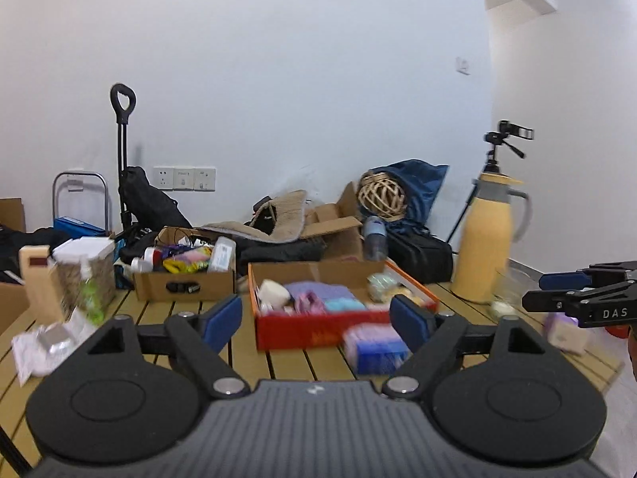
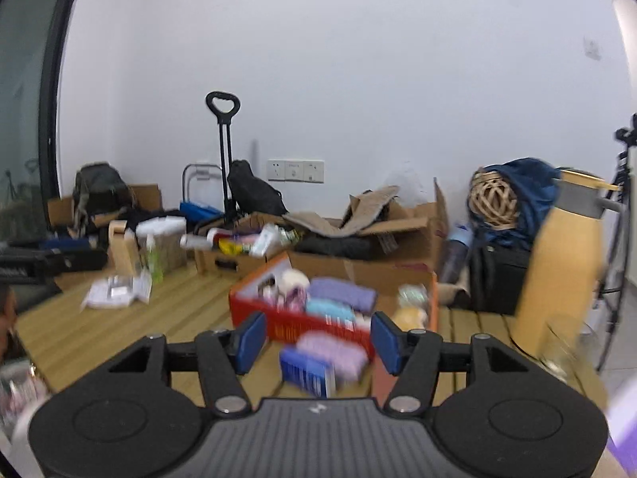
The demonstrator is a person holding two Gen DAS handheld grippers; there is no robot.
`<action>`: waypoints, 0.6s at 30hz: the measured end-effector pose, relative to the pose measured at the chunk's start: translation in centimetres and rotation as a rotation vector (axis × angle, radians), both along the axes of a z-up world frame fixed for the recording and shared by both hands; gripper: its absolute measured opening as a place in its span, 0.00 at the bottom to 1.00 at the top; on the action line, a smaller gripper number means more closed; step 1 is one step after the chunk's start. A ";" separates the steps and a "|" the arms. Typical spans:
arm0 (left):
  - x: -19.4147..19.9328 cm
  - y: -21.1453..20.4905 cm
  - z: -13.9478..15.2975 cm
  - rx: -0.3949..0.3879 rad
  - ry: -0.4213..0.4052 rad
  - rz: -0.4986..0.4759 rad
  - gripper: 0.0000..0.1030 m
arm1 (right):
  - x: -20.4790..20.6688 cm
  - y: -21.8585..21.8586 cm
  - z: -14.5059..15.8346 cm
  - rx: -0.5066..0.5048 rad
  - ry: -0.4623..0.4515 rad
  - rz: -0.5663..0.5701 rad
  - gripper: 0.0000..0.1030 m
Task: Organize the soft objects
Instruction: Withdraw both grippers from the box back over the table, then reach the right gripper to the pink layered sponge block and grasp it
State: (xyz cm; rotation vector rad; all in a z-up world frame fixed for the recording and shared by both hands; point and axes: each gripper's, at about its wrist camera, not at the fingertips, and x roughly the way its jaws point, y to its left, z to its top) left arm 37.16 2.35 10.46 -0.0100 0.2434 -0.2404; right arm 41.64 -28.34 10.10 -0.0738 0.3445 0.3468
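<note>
A red-orange shoebox (image 1: 318, 328) stands on the wooden slatted table (image 1: 278, 362) and holds folded soft items in purple, pink and teal (image 1: 318, 298). It also shows in the right wrist view (image 2: 294, 322). A blue and lilac soft pack (image 1: 374, 344) lies on the table in front of the box, also in the right wrist view (image 2: 322, 362). My left gripper (image 1: 316, 318) is open and empty above the table, facing the box. My right gripper (image 2: 318, 338) is open and empty, just above the pack. The right gripper's fingers (image 1: 565, 290) show at the right edge of the left wrist view.
A cardboard box (image 1: 183, 275) of mixed items stands at the back left. A yellow thermos jug (image 1: 487, 239) stands at the right. A tissue box (image 1: 85, 271), a green bottle (image 1: 89, 298) and a plastic packet (image 1: 43, 344) lie at the left. Bags and cartons sit behind the table.
</note>
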 end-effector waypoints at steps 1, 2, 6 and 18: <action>-2.0 -0.4 -0.8 0.017 -0.007 -0.004 0.83 | -2.0 0.1 -0.7 -0.016 -0.008 -0.011 0.59; -3.8 -0.6 -1.5 0.032 -0.012 -0.002 0.83 | -4.2 0.2 -1.4 -0.027 -0.020 -0.025 0.59; -10.4 -1.3 -3.9 0.025 0.016 -0.009 0.86 | -11.9 0.8 -4.1 -0.020 -0.020 -0.067 0.62; -10.5 -2.5 -5.1 0.011 0.056 -0.073 0.89 | -16.6 1.3 -6.4 0.061 0.033 -0.018 0.67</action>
